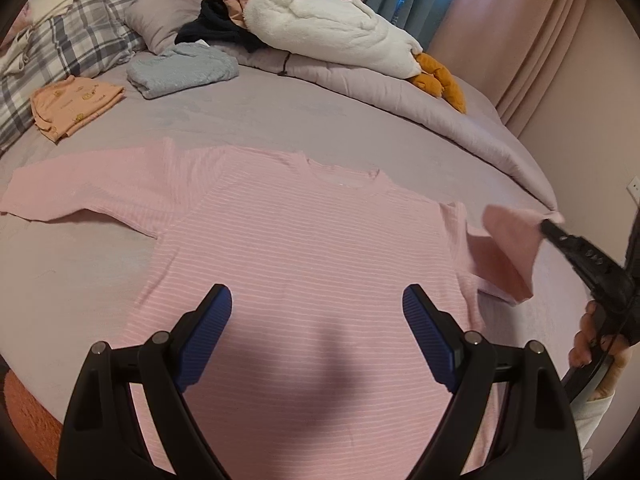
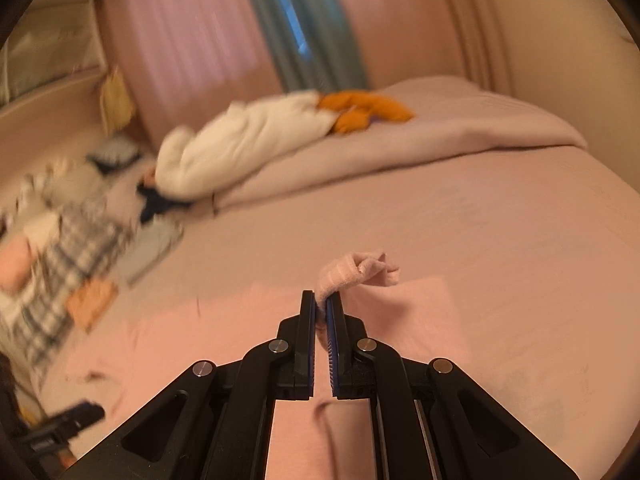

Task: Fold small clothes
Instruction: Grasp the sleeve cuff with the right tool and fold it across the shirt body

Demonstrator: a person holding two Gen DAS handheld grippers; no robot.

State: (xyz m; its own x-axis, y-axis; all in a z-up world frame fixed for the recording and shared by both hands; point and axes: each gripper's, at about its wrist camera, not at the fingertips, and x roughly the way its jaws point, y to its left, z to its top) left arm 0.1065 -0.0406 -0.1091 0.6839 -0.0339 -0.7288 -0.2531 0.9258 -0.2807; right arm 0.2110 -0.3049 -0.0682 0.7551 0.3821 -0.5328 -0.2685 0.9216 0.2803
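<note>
My left matte black plastic two-finger gripper (image 1: 316,312): ribbed blue pads (image 1: 214,332), silver pivot pins. My right black gripper (image 2: 320,312): same build, blue pads, thin black cable. My hand (image 1: 596,344); white knit cuff (image 1: 594,416).

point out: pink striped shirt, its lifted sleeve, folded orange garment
pink striped shirt (image 1: 304,240), left wrist view, chest panel.
lifted sleeve (image 2: 348,270), right wrist view, bunched cuff.
folded orange garment (image 1: 74,102), left wrist view, top face.

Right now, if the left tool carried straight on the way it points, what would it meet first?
Most likely the pink striped shirt lying flat on the bed: the left tool hangs open above its body, angled down. Depth is uncertain.
</note>
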